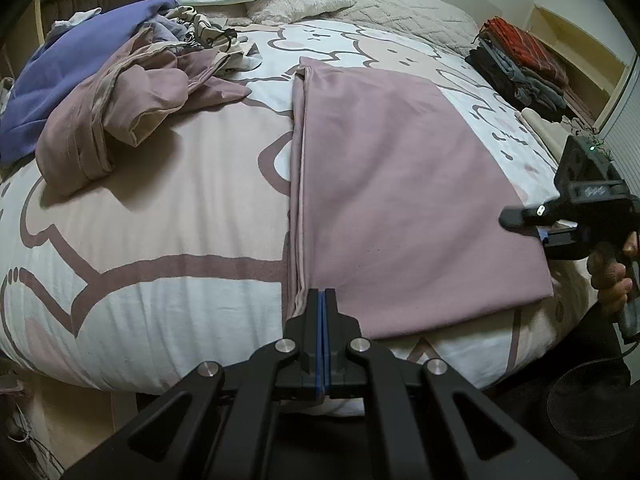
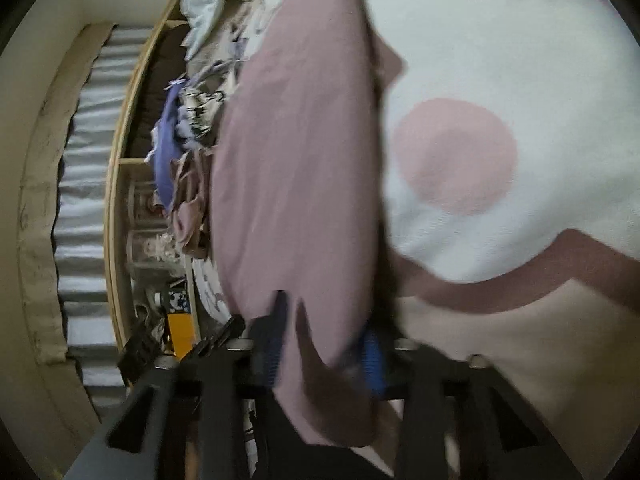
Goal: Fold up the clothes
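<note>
Mauve cloth (image 1: 400, 184) — flat, folded, smooth — left claw (image 1: 324, 300) closed, empty; right claw (image 2: 328, 344) around its edge.

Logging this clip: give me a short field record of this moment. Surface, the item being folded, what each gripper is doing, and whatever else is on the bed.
surface: bed with cartoon-print duvet
item in work: mauve folded cloth, lying flat, layered edges along its left side
left gripper: fingers together, at the cloth's near edge; grip on fabric not clear
right gripper: blue pads apart, cloth's edge between them; view blurred
unfolded pile: crumpled mauve fabric and purple garment, far left
finished stack: folded dark clothes, far right
</note>
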Demonstrator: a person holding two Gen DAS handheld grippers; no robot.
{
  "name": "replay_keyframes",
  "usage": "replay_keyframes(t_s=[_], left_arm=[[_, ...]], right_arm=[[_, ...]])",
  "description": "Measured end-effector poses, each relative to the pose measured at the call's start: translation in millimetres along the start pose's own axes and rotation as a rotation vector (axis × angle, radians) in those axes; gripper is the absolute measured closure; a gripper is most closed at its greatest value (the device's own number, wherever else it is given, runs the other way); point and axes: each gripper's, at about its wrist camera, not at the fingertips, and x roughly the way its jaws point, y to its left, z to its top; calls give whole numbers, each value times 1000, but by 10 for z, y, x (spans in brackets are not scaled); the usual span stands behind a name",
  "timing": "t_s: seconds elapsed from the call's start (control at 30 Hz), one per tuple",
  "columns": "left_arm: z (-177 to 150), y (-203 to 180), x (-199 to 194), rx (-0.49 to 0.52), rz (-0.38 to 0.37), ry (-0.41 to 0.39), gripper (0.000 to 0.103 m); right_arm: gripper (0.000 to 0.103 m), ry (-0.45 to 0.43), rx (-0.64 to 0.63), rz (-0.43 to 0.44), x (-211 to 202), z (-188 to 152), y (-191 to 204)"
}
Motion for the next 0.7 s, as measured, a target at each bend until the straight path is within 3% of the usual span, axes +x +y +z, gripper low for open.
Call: replay_keyframes(t_s=[0.2, 0.43, 0.57, 0.6, 0.63, 0.7], left_arm=[[-9, 23, 0, -4, -9, -6, 100], [-31, 3, -13, 43, -5, -25, 100], [-102, -204, -155, 203, 122, -117, 99], [-140, -282, -216, 265, 154, -154, 90], [-193, -375, -293, 339, 185, -200, 73], [-291, -548, -418, 459, 204, -268, 49]], right_arm=[[92, 66, -22, 58, -7, -225, -79], [93, 108, -19, 107, 23, -431, -119], [94, 84, -4, 82, 3, -430, -85], [95, 79, 2, 76, -5, -432, -80], [95, 76, 14, 72, -19, -437, -78], [95, 58, 47, 107, -69, -436, -40]])
